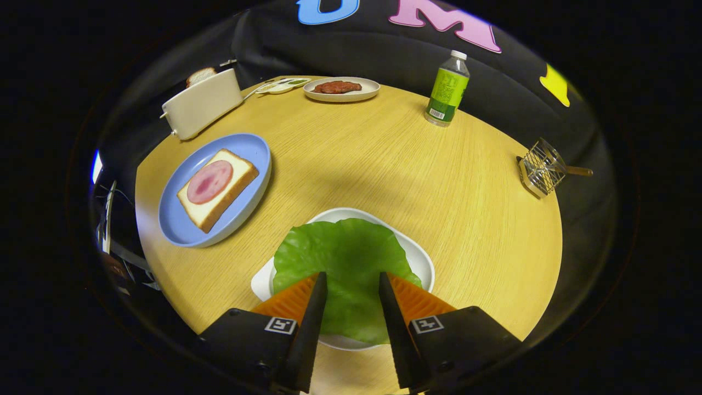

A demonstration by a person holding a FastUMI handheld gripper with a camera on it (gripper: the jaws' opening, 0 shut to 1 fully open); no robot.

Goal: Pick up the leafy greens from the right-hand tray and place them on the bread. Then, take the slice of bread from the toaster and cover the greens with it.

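at the far left a pale toaster (pixel 202 103) is seen on the round wooden table (pixel 466 219), with a slice of bread (pixel 200 75) poking up from its slot — that slice has not yet been taken. just nearer, a blue plate (pixel 248 147) carries a thick slice of white bread (pixel 217 189) topped with a round of pink ham (pixel 209 181); no greens lie on it, so the first placement is judged not yet done.

at the middle, close in, a white tray (pixel 419 258) holds the lettuce leaf (pixel 345 255). the leaf is broad, bright green, gently ruffled at the rim and lying nearly flat, covering most of the tray and overhanging its near edge. it is judged thin and floppy, likely to droop when lifted. the gripper (pixel 352 280) is held just over it with its fingers apart, the leaf showing in the gap between them; whether the tips touch the leaf cannot be told, and nothing is clamped.

beyond, a small dish with sauces (pixel 282 85) and a plate with a meat patty (pixel 340 88) are set at the far edge. to the right stands a green-labelled bottle (pixel 447 90), and a wire rack (pixel 543 167) rests at the table's right rim.

both steps — the leaf onto the ham bread, then the toaster slice on top — are judged left to do.
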